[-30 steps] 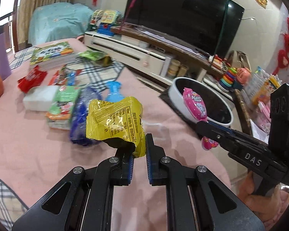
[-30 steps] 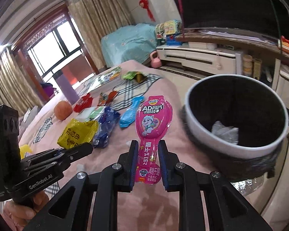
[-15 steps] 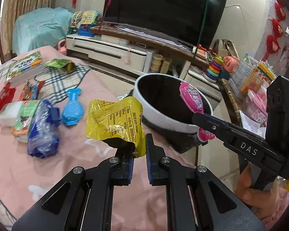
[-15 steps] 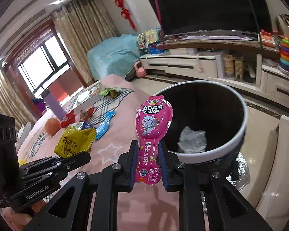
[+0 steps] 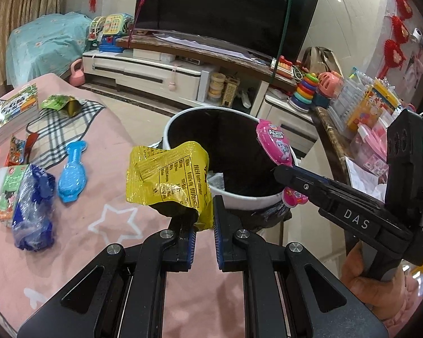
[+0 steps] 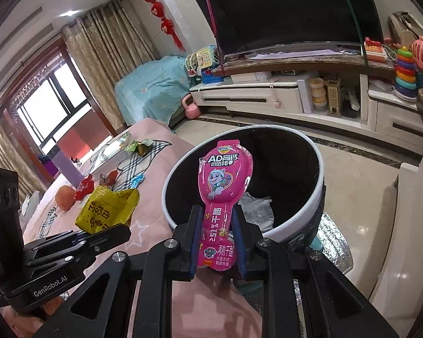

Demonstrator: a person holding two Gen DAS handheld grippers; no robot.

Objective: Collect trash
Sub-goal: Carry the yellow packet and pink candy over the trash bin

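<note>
Yellow foil, crumpled and printed with black text, fills the jaws of the left gripper (image 5: 203, 225): the yellow snack bag (image 5: 169, 180) is pinched by its lower corner between the blue pads, and its body stands up in front of the near rim of the trash bin (image 5: 239, 197). Beside it, the right gripper (image 6: 215, 239) has closed on the narrow stem of a pink spoon-shaped candy wrapper (image 6: 222, 180), glossy and upright, printed with a cartoon puppy and white lettering; its rounded head sits over the bin's near rim in the right wrist view. The bin is round with a white rim and a black inside, and a crumpled pale wrapper (image 6: 256, 205) lies at its bottom. On the pink cloth-covered table (image 5: 98, 219) to the left lie more pieces: a blue plastic bag (image 5: 32, 211), a light blue fish-shaped packet (image 5: 72, 171), a green-and-white packet (image 5: 7, 186) and a green wrapper (image 5: 59, 102) near a stack of books (image 5: 11, 109). A television (image 5: 225, 11) on a long low cabinet (image 5: 155, 70) stands behind.
</note>
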